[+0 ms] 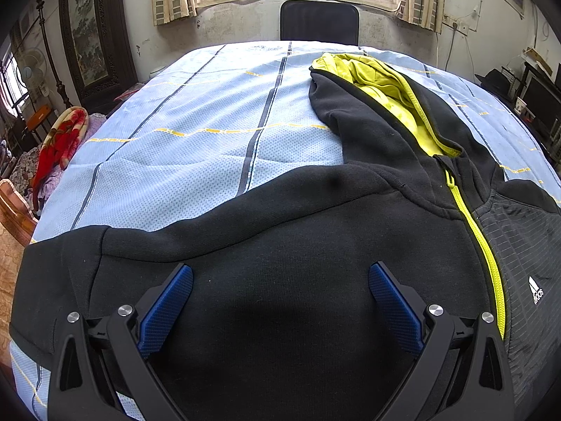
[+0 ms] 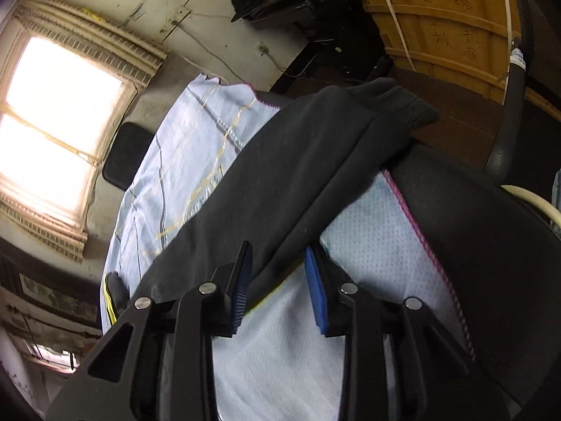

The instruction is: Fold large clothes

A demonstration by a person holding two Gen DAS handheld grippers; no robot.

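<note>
At the far left a red floral blanket (image 1: 59, 140) lay bunched beside the surface (image 1: 196, 133), which was covered by a pale blue sheet with dark and yellow stripes. The black hoodie (image 1: 280, 252) lay spread across that sheet, its sleeve reaching leftward. The left gripper (image 1: 280, 277) hovered over the hoodie's chest with its jaws spread wide, holding nothing. Further right ran the yellow zipper (image 1: 487, 256) and the yellow-lined hood (image 1: 382, 84). In the right wrist view, the right gripper (image 2: 278, 263) was partly open, the hoodie's other sleeve (image 2: 315, 161) passing between its fingers; whether they touched it was unclear.
</note>
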